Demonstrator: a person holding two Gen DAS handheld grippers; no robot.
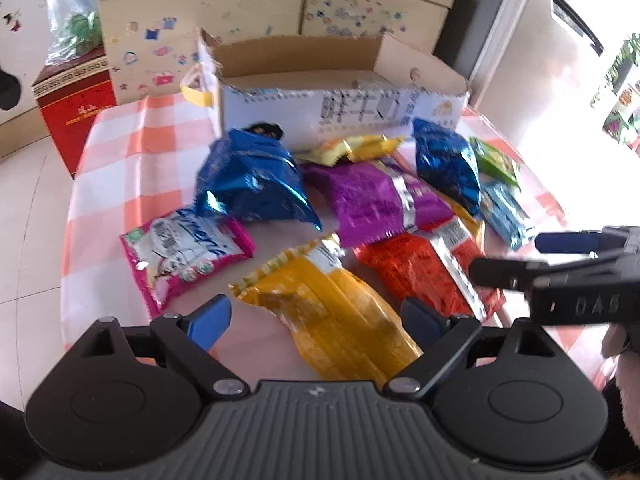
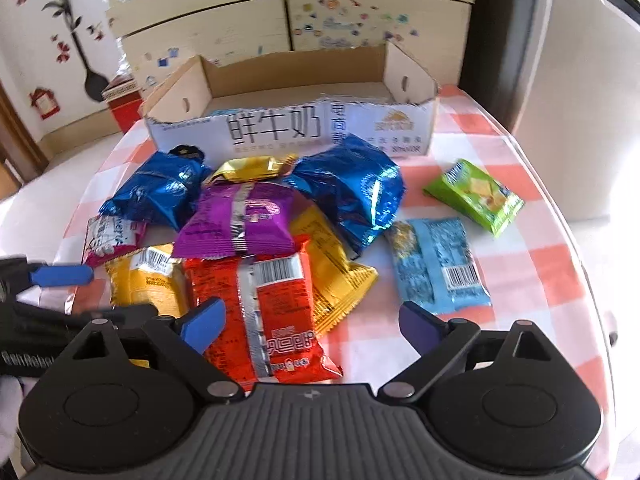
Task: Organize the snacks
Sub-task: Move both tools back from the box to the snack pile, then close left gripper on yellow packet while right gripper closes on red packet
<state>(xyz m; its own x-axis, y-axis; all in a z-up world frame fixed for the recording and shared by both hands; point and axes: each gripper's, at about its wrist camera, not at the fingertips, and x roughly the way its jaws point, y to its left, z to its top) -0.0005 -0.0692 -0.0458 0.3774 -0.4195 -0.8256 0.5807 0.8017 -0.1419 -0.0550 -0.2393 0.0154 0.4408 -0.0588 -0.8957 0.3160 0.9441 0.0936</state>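
Here both grippers, left gripper [image 1: 316,316] and right gripper [image 2: 310,322], hang with jaws spread, gripping nothing, over snack packets [image 2: 260,220] heaped mid-counter [image 2: 520,184]; the cardboard box [image 2: 288,128] sits at its far edge.

- Pale tiled floor [image 1: 24,184] stretches away on the left.
- Cream cabinet [image 2: 280,20] behind, dotted with colourful stickers.
- Red box [image 1: 76,120] beside it.
- Flower decals climb the white wall [image 2: 40,52].
- Bright daylight floods in from the right.
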